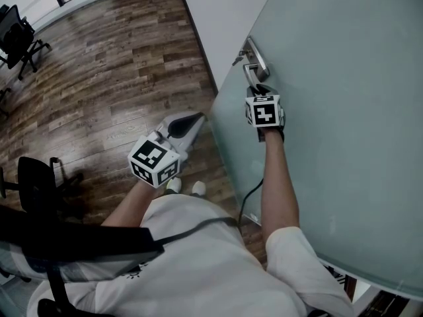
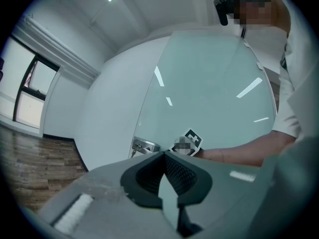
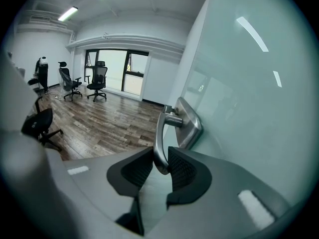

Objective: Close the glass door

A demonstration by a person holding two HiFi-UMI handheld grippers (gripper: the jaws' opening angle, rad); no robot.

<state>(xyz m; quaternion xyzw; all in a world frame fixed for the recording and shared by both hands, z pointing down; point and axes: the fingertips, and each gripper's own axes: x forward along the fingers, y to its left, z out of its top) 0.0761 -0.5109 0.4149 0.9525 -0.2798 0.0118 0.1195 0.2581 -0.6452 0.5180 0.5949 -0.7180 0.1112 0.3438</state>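
The frosted glass door (image 1: 344,111) fills the right of the head view and stands beside a white wall (image 1: 225,12). Its metal lever handle (image 1: 250,71) sits on a plate near the door's edge. My right gripper (image 1: 262,90) is shut on that handle; in the right gripper view the lever (image 3: 160,138) hangs down between the two dark pads (image 3: 182,171), which press on its lower end. My left gripper (image 1: 197,119) hangs free over the floor to the left of the door edge, jaws shut on nothing (image 2: 163,154). The left gripper view shows the door (image 2: 209,93) and the handle plate (image 2: 143,146) ahead.
Dark wood flooring (image 1: 112,65) spreads to the left. A black office chair (image 1: 20,38) stands at the far left and another (image 1: 39,183) close by my left side. More chairs (image 3: 97,81) stand by the windows. A cable (image 1: 246,200) hangs near the door.
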